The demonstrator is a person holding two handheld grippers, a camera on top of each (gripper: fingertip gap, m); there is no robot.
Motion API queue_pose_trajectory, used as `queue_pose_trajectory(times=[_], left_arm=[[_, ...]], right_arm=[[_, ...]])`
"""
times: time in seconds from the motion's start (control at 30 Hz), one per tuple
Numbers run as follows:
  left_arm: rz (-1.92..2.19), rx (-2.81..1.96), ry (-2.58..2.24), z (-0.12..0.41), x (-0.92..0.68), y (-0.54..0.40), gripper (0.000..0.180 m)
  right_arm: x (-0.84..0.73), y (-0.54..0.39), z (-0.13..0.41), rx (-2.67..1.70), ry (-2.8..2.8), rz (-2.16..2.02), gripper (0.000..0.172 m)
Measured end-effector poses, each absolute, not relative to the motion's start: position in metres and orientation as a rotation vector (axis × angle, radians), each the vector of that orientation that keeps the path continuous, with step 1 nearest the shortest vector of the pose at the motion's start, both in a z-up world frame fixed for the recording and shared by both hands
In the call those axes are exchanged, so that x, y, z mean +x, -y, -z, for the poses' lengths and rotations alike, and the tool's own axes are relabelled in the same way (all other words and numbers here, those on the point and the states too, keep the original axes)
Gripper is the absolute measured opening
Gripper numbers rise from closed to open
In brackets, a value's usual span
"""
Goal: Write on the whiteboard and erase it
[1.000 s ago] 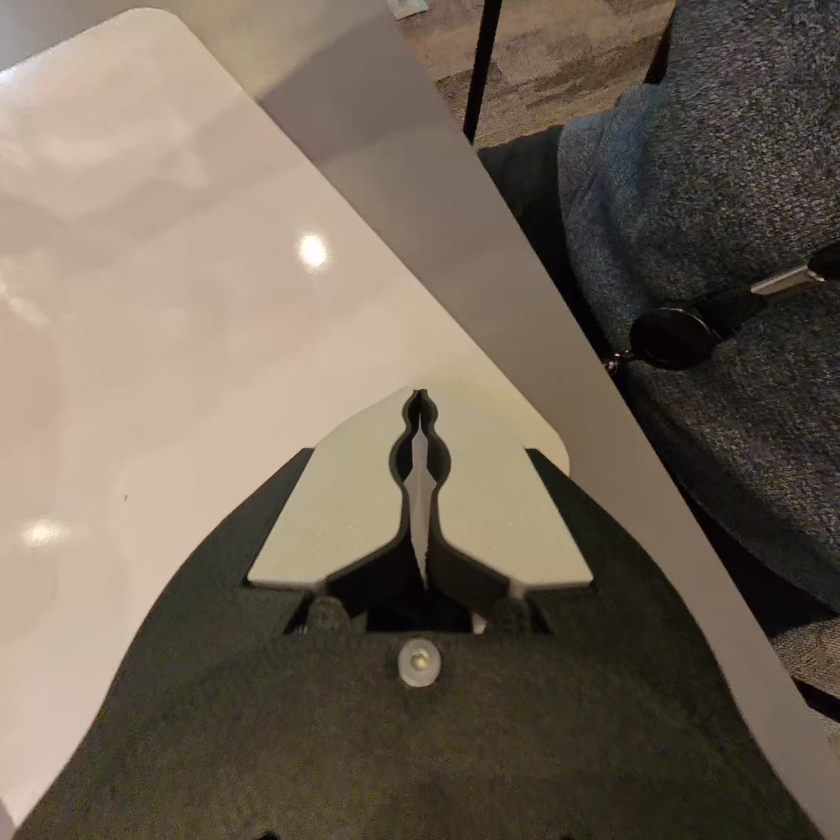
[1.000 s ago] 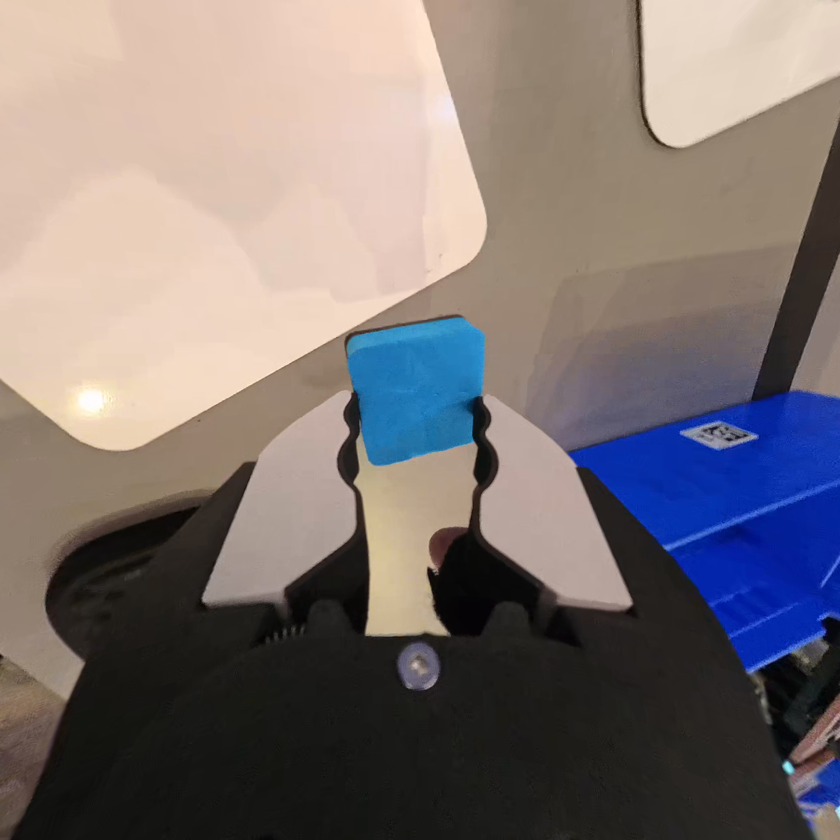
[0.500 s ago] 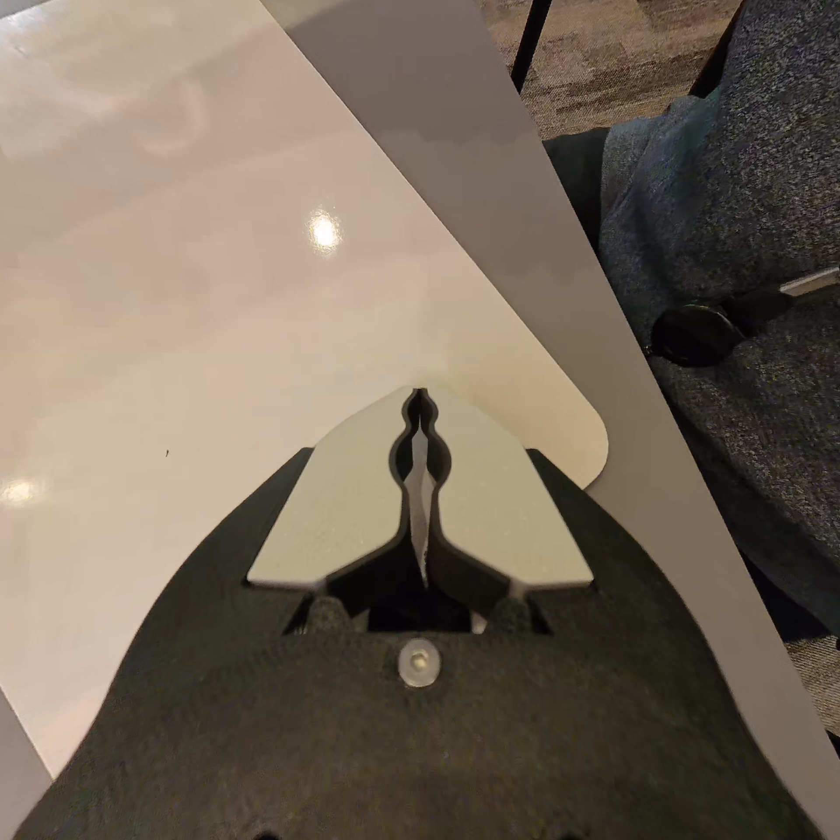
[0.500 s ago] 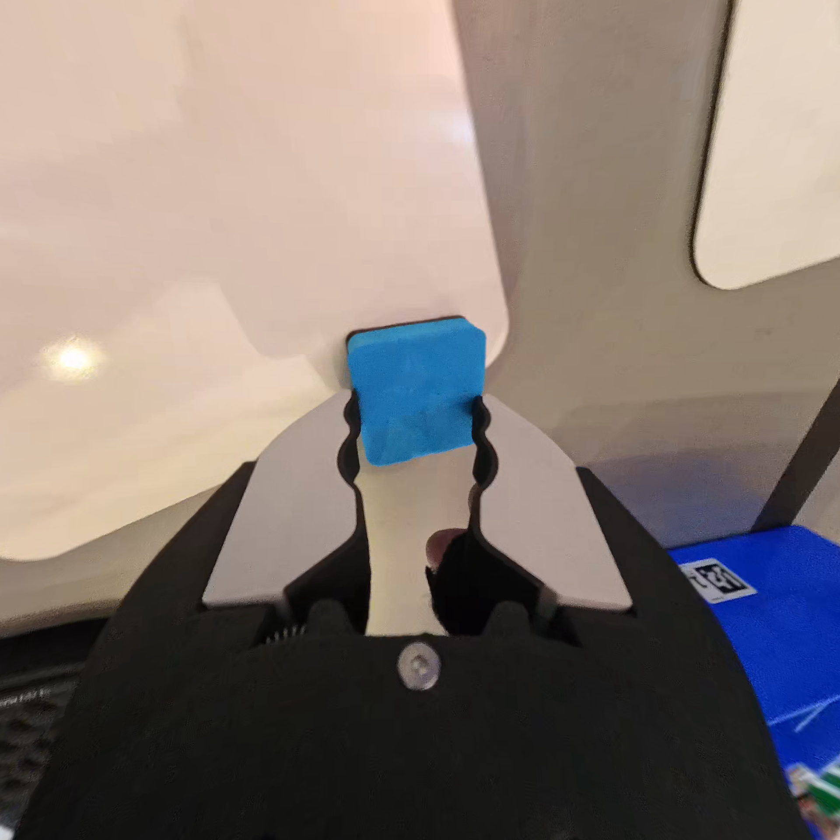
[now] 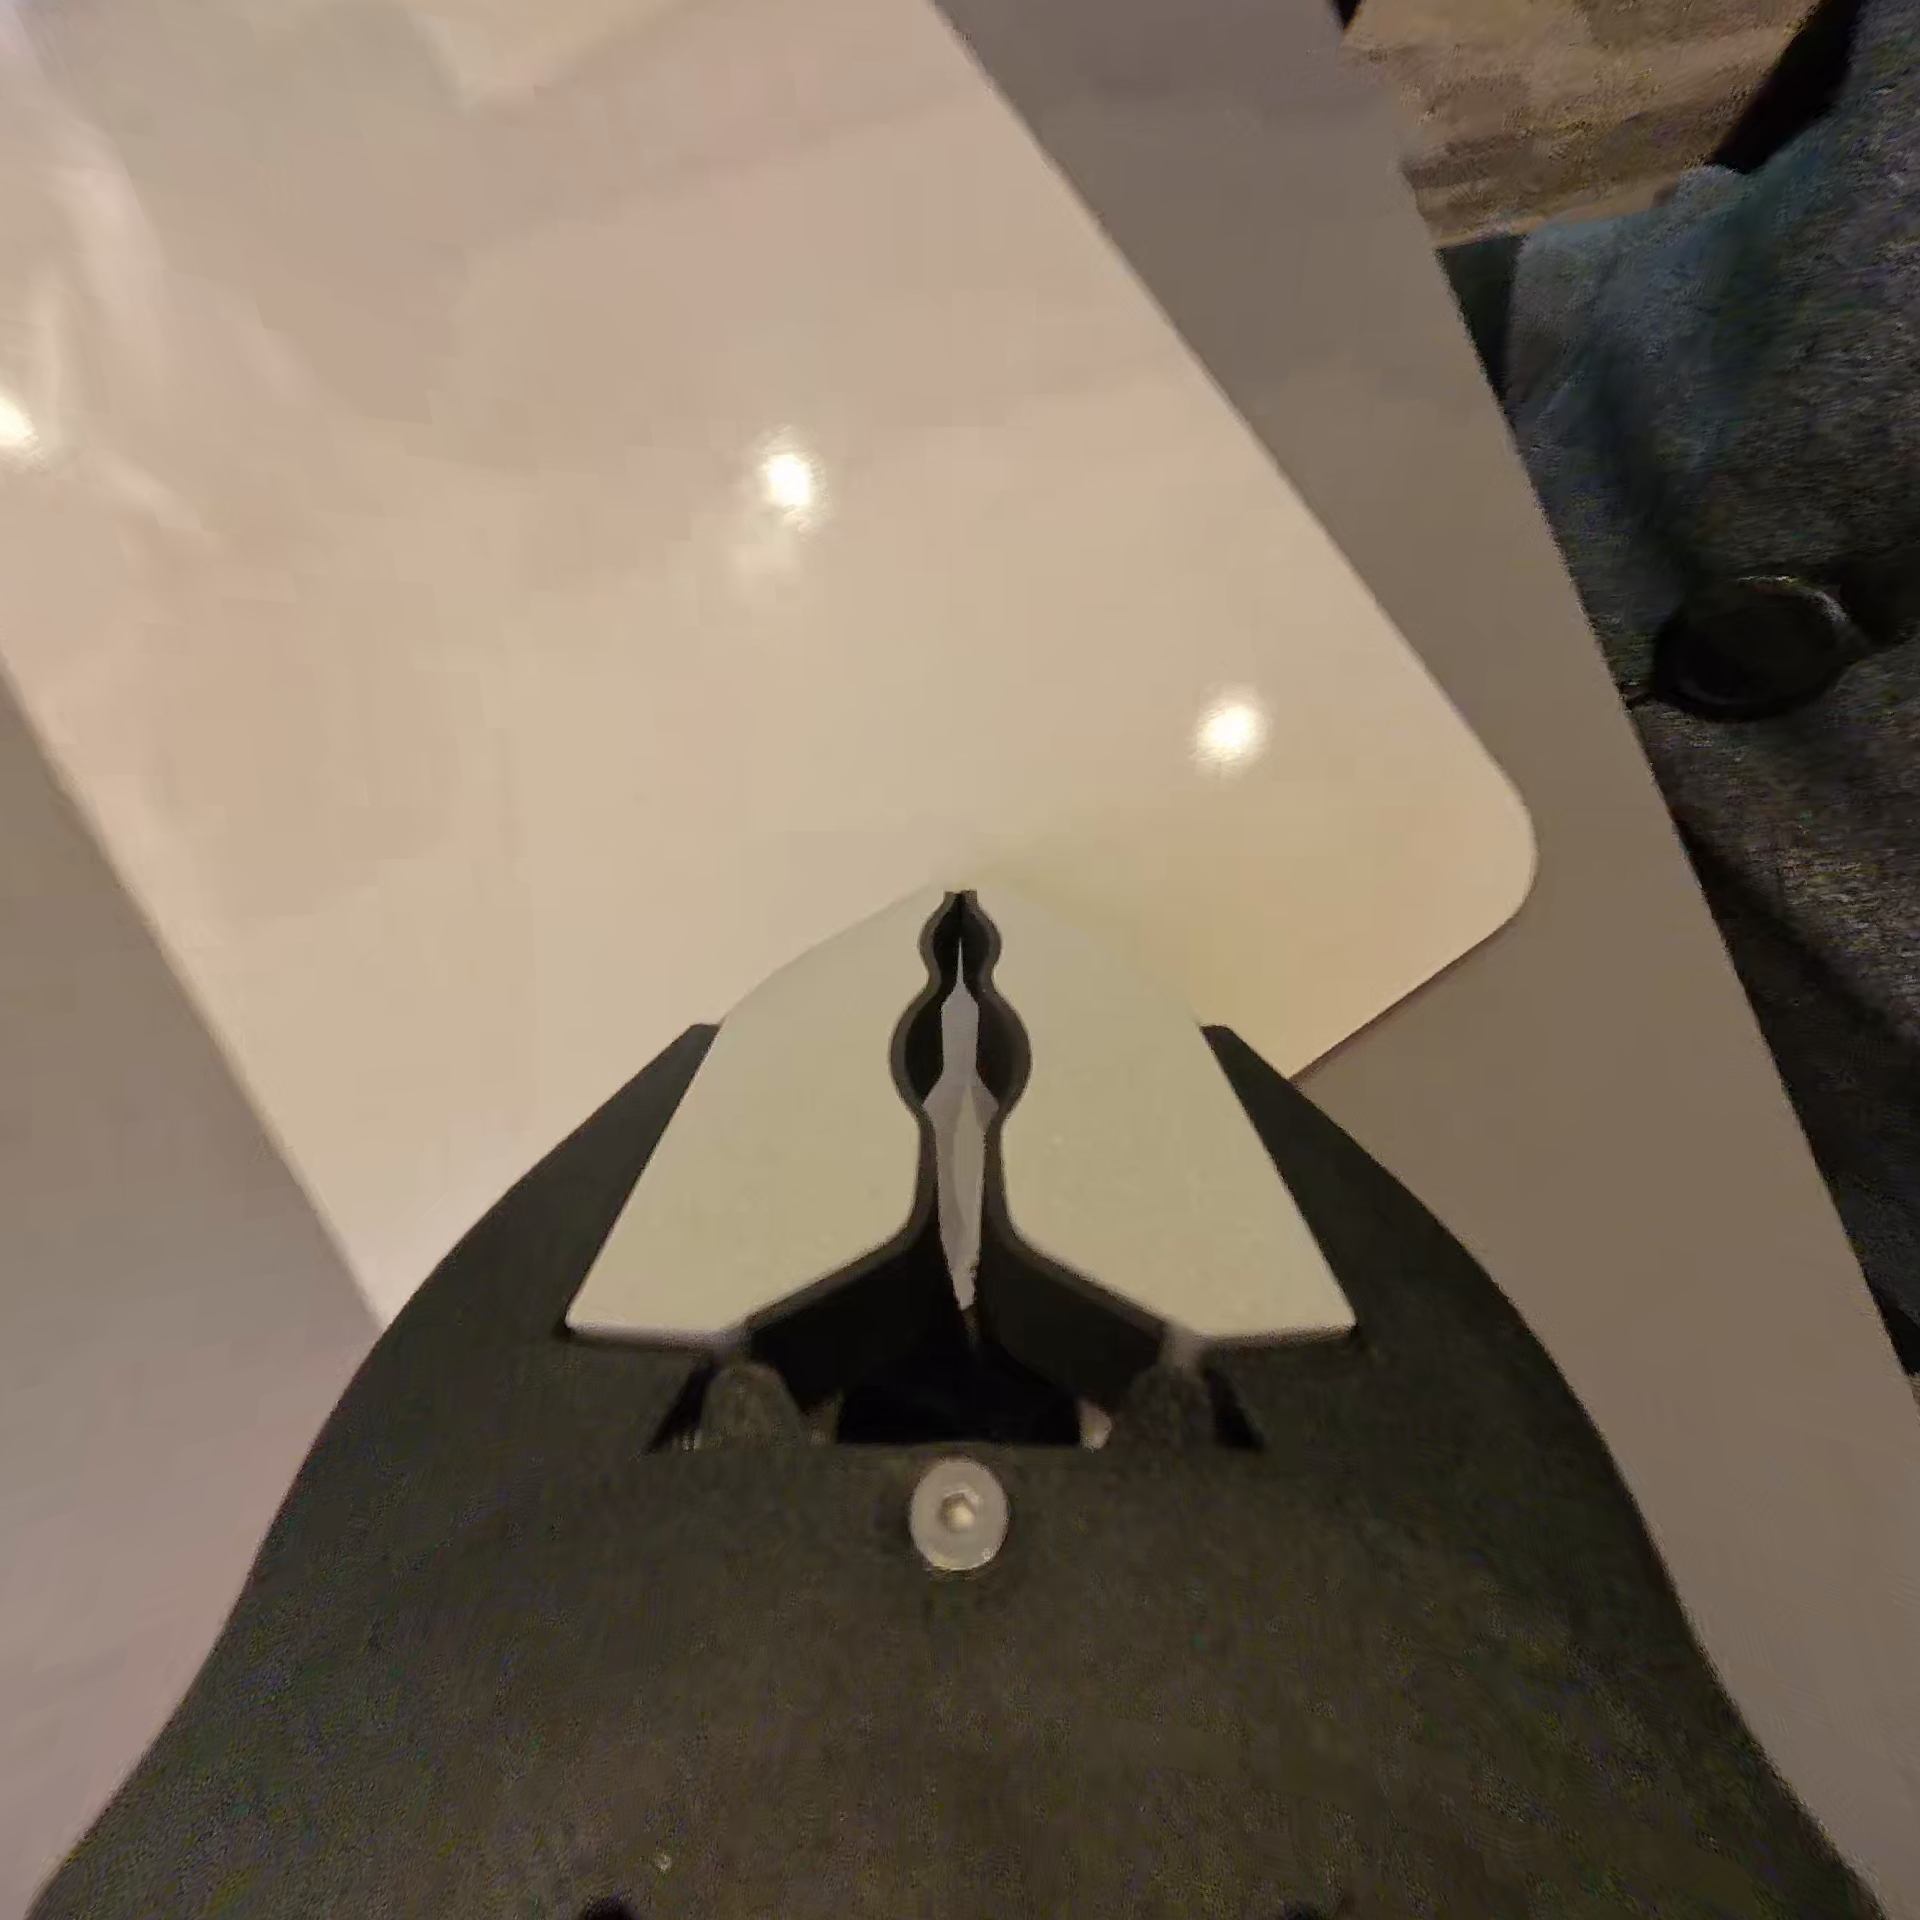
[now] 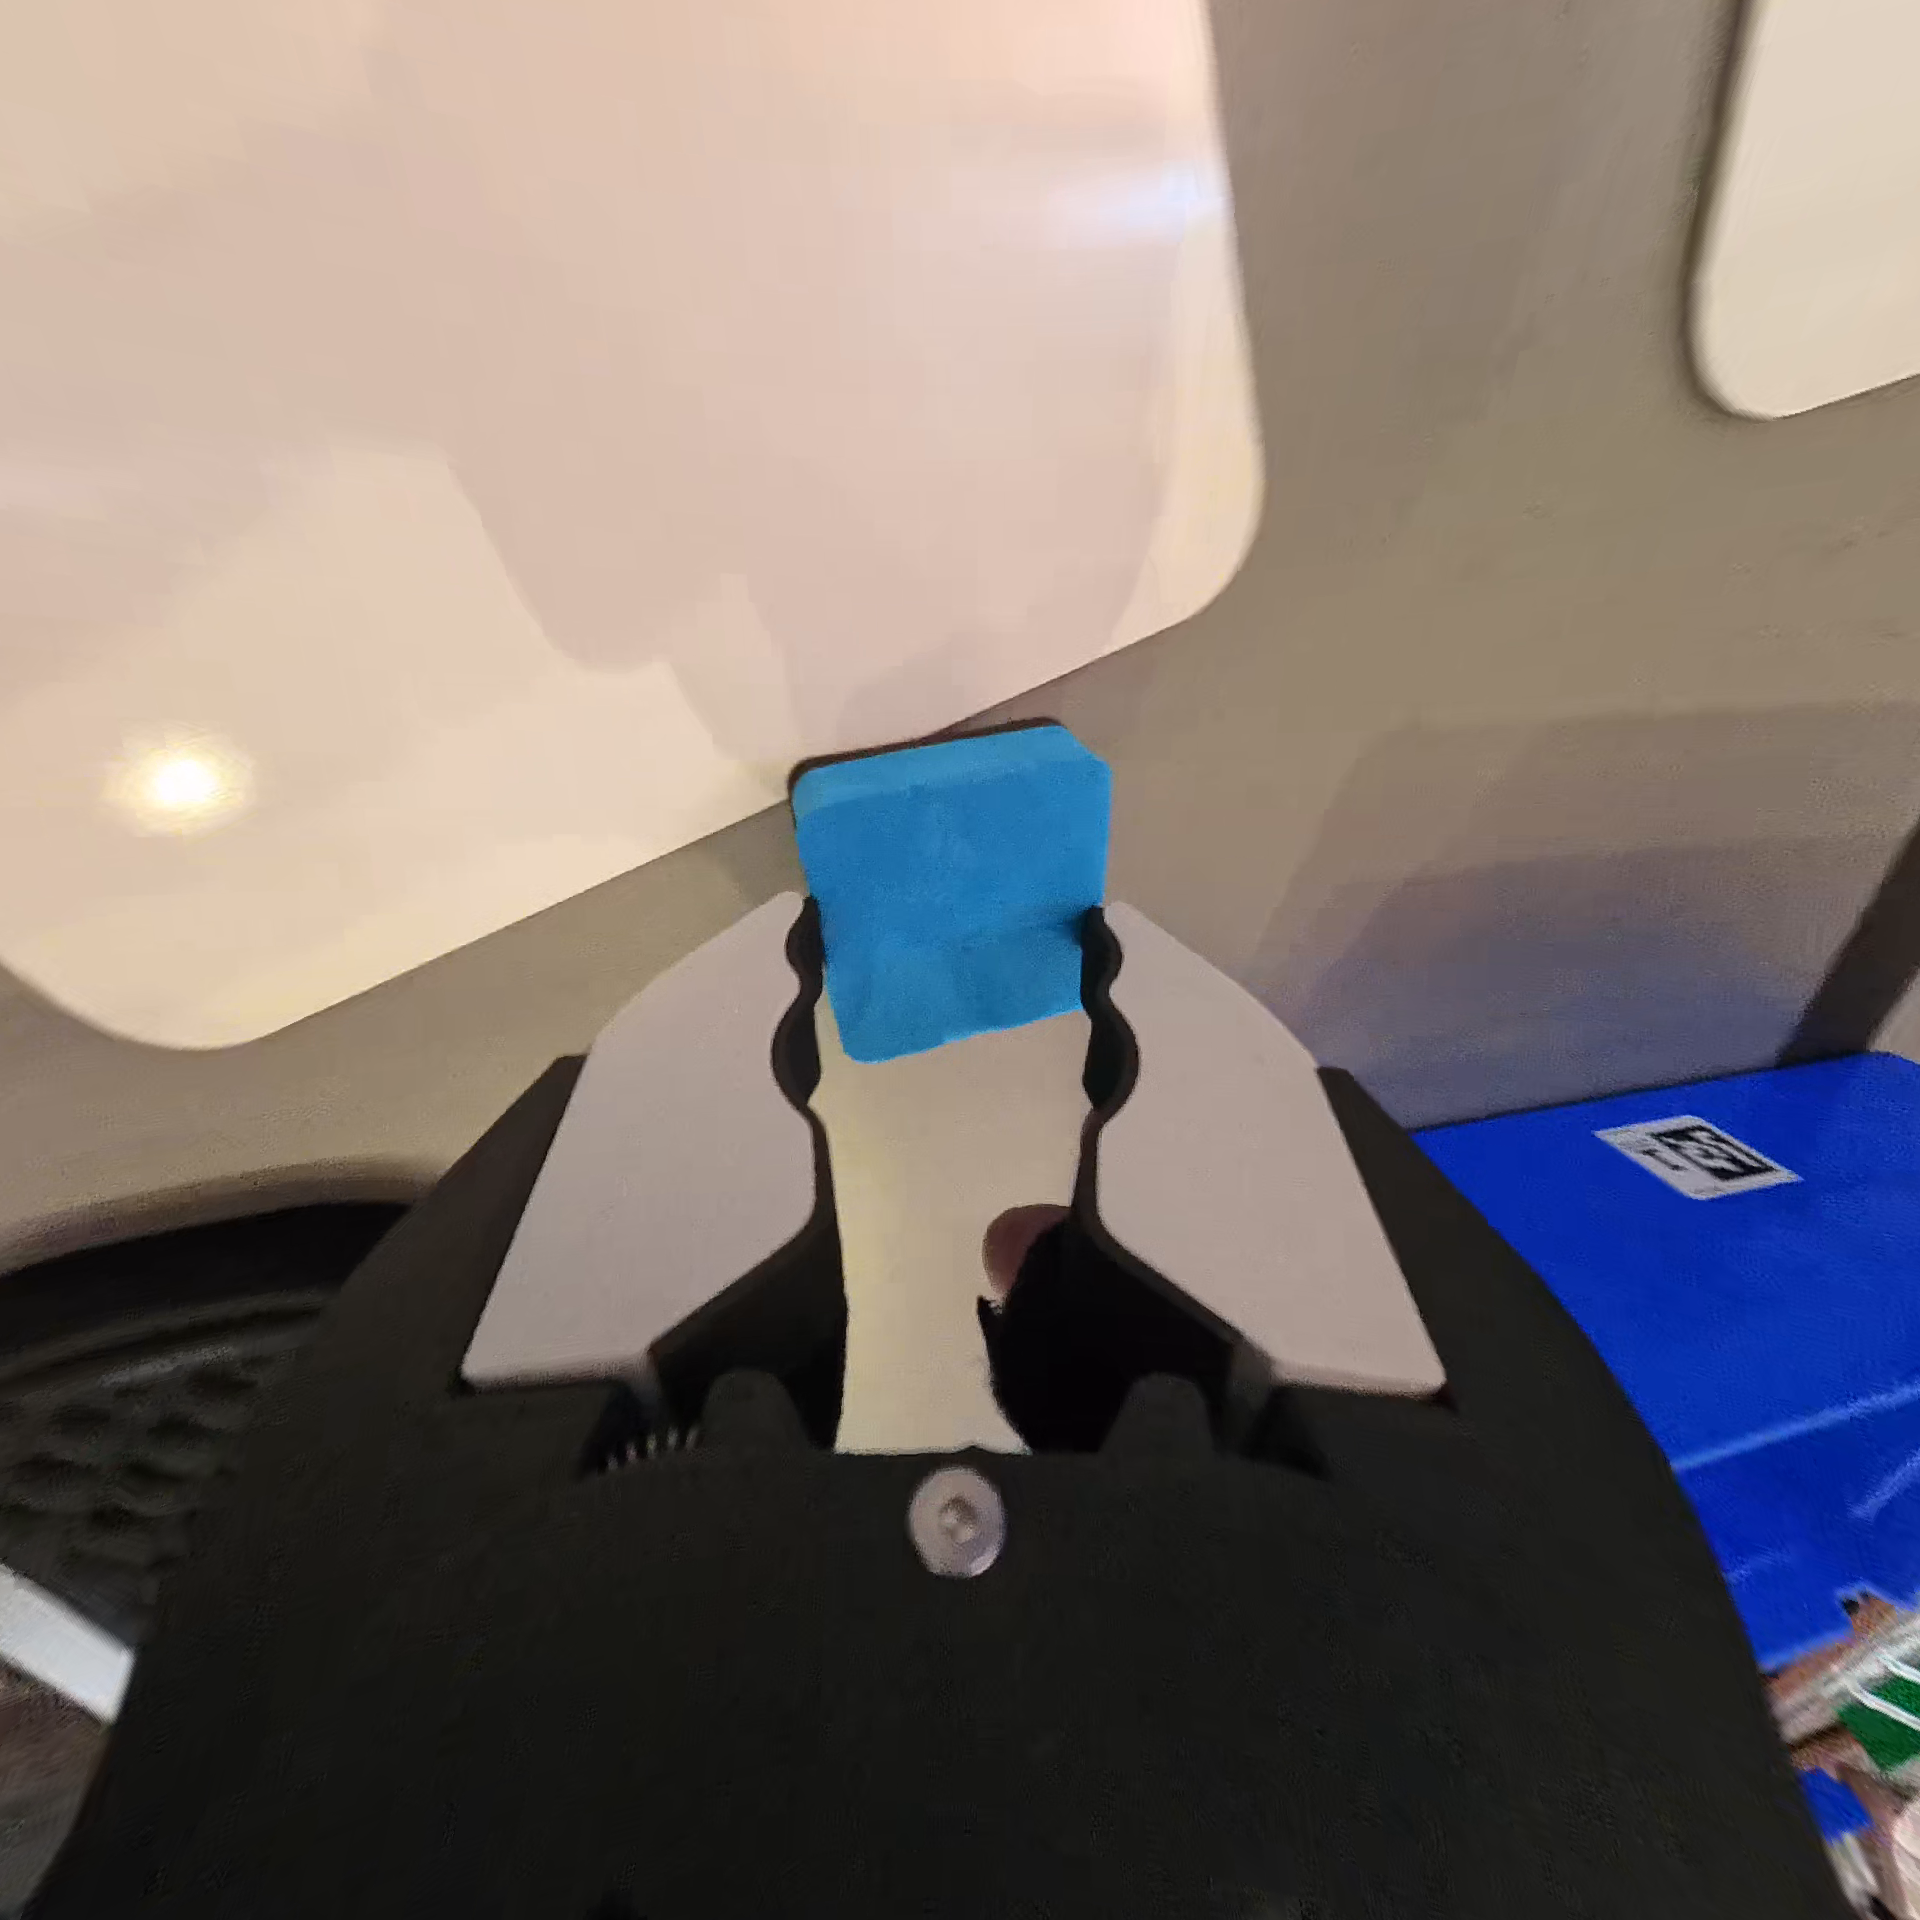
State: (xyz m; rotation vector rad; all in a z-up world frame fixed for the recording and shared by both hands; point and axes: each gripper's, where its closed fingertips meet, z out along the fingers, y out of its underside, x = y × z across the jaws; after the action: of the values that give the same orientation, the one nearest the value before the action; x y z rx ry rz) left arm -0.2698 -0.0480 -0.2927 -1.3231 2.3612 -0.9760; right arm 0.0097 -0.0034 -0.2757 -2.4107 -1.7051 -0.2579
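Observation:
A glossy white whiteboard (image 5: 623, 623) lies on the grey table (image 5: 1621, 1195). My left gripper (image 5: 962, 904) is shut with nothing between its fingertips and hovers over the board near its rounded corner. My right gripper (image 6: 951, 935) is shut on a blue foam eraser (image 6: 945, 894) with a dark underside. The eraser sits at the near edge of the whiteboard (image 6: 520, 416) in the right wrist view. No writing shows on the board in either view.
A second white board (image 6: 1829, 208) lies at the upper right. A blue box (image 6: 1714, 1351) with a label stands at the right. A person in a dark grey garment (image 5: 1714, 468) sits beyond the table edge. A dark round object (image 6: 135, 1351) lies at lower left. Left tips to right tips: about 30 cm.
The left gripper, still shut, has slid across the board, so the board's corner now shows farther right. The right gripper, still holding the eraser, has shifted along the board's near edge.

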Motion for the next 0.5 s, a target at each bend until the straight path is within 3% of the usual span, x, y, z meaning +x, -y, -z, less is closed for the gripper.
queue_pose_trajectory(times=[0.5], left_arm=[[0.918,-1.44,-2.251,0.298,-0.268,0.004,0.0]], right_arm=[[-0.021,0.057,0.287,-2.434,1.718,0.18,0.049]])
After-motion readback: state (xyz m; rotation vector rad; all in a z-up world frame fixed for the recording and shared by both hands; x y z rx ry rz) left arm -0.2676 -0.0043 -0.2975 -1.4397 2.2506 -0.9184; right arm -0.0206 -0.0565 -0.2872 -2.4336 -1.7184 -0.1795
